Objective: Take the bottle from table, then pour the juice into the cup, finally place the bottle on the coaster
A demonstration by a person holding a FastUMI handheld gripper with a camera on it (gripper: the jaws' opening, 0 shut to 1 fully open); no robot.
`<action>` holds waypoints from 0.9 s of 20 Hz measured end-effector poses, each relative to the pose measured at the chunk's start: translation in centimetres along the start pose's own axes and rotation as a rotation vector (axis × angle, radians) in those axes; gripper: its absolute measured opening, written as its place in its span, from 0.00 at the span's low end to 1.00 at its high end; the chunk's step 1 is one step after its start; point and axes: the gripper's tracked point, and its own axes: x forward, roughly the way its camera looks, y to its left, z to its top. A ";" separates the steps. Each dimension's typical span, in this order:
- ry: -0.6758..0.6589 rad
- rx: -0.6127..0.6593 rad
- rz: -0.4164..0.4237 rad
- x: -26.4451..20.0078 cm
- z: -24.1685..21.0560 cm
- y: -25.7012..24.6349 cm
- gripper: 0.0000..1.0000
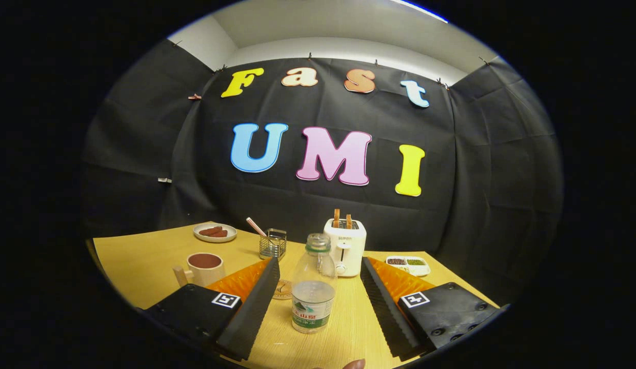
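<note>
Between the spread, empty fingers (318, 300) stands the bottle (314, 284) — partly filled; left, the cup (202, 268).

I see my gripper (318, 297) wide open, with the clear bottle (313, 284) standing upright on the yellow table (138, 261) between the two fingers. Neither finger touches it. The bottle has a little water at the bottom and its cap on. A coaster (283, 289) peeks out beside the left finger. The mug (202, 268) stands past that finger. Farther back I see a white toaster (345, 246), a wire holder (273, 244), a plate of food (215, 232) and a small snack tray (409, 265).
</note>
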 end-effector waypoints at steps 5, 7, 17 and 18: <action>0.030 0.051 0.010 2.5 -4.4 1.3 0.97; 0.041 0.053 0.005 3.3 -5.6 1.4 0.97; 0.155 0.032 -0.052 5.8 -8.3 0.3 0.74; 0.185 0.007 -0.054 6.1 -8.5 0.3 0.73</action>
